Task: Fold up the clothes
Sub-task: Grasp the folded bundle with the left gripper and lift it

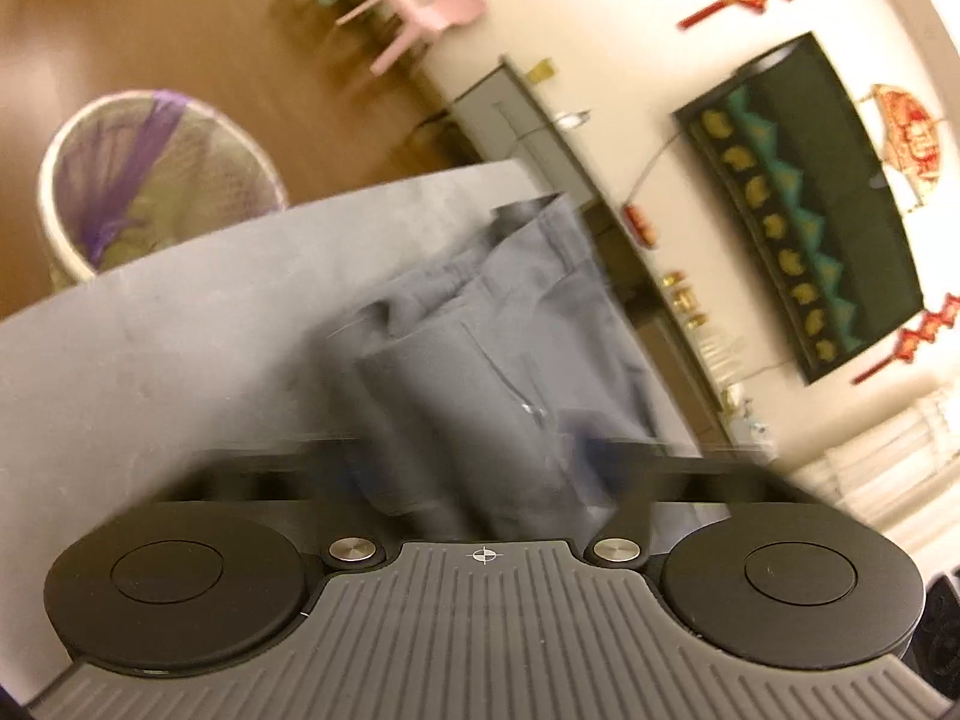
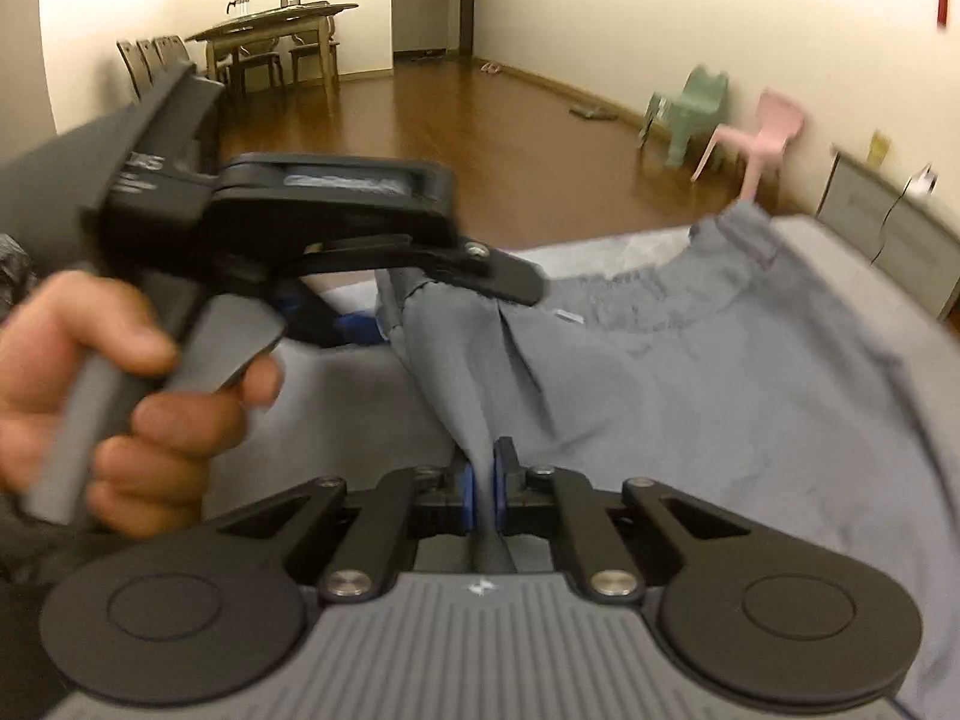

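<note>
A grey garment (image 2: 690, 396) with an elastic waistband lies partly lifted over a grey table (image 2: 336, 396). My right gripper (image 2: 485, 480) is shut on a fold of the grey garment between its blue pads. My left gripper (image 2: 420, 294), held in a hand, is at the left in the right wrist view; its fingers reach the garment's edge. In the left wrist view the garment (image 1: 498, 348) hangs in front of the camera over the table (image 1: 180, 330). The left fingers are motion-blurred and spread wide, and whether they hold cloth is unclear.
A white mesh basket (image 1: 150, 180) with purple cloth stands on the wooden floor beside the table. A pink chair (image 2: 756, 132) and a green chair (image 2: 690, 108) stand by the wall. A grey cabinet (image 2: 888, 228) is at the right. A dining table (image 2: 276, 30) stands far back.
</note>
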Motion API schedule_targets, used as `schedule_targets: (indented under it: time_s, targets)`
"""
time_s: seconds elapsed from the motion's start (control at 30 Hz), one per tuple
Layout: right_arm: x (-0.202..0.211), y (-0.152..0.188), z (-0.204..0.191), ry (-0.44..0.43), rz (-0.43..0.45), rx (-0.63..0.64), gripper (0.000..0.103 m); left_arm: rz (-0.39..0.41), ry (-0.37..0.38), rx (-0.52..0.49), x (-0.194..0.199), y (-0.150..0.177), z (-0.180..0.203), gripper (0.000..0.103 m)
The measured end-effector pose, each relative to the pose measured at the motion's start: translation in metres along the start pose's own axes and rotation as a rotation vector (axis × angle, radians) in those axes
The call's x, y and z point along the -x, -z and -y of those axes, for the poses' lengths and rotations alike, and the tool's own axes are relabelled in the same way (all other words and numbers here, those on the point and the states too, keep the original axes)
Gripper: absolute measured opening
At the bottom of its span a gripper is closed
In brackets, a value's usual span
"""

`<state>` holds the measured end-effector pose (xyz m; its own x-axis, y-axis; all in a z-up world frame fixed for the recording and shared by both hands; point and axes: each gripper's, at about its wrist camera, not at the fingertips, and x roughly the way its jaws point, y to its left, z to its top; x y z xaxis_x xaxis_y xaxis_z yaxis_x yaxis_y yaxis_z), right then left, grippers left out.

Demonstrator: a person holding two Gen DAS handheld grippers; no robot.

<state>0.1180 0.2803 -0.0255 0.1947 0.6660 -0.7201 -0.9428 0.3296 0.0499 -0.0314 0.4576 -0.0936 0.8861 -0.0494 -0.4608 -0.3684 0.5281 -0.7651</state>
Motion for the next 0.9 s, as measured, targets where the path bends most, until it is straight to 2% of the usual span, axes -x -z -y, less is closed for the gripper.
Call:
schedule_targets:
  time_s: [0.03,0.1,0.17,0.23,0.3,0.37,0.4,0.47,0.6,0.63,0.7,0.8,0.83,0.9]
  targets:
    - [0.007,0.0,0.009,-0.018,-0.01,-0.005,0.035,-0.004,-0.002,0.001,-0.003,0.0,-0.001,0.011]
    - [0.031,-0.007,0.037,0.025,0.041,-0.033,0.057,-0.004,-0.003,-0.027,-0.004,0.0,-0.001,0.009]
    - [0.053,-0.02,0.078,0.127,0.1,-0.094,0.051,0.007,-0.013,-0.089,-0.002,0.002,0.004,0.009]
    - [0.053,-0.034,0.126,0.306,0.085,-0.172,0.025,0.014,-0.017,-0.123,-0.001,0.003,0.008,0.008]
    - [0.031,-0.043,0.175,0.46,0.014,-0.223,0.02,0.028,-0.025,-0.168,0.0,0.005,0.014,0.008]
    - [-0.002,-0.041,0.211,0.54,-0.084,-0.263,0.016,0.041,-0.03,-0.213,0.002,0.007,0.019,0.008]
    - [-0.019,-0.036,0.224,0.548,-0.132,-0.273,0.016,0.048,-0.028,-0.238,0.004,0.008,0.022,0.008]
    - [-0.036,-0.025,0.234,0.55,-0.138,-0.263,0.012,0.066,-0.017,-0.294,0.008,0.009,0.028,0.008]
    - [-0.023,-0.031,0.237,0.49,-0.139,-0.299,0.014,0.075,-0.016,-0.376,0.01,0.009,0.039,0.008]
    - [-0.011,-0.032,0.225,0.464,-0.109,-0.295,0.015,0.074,-0.015,-0.383,0.009,0.008,0.041,0.008]
    - [0.012,-0.027,0.187,0.349,-0.045,-0.289,0.015,0.071,-0.01,-0.392,0.007,0.008,0.043,0.008]
    - [0.016,0.002,0.14,0.158,-0.084,-0.265,0.013,0.072,-0.016,-0.414,0.004,0.007,0.05,0.008]
    - [0.01,0.013,0.126,0.16,-0.097,-0.233,0.014,0.074,-0.02,-0.428,0.003,0.008,0.054,0.008]
    - [0.007,0.025,0.103,0.232,-0.062,-0.114,0.014,0.077,-0.028,-0.457,0.001,0.008,0.063,0.008]
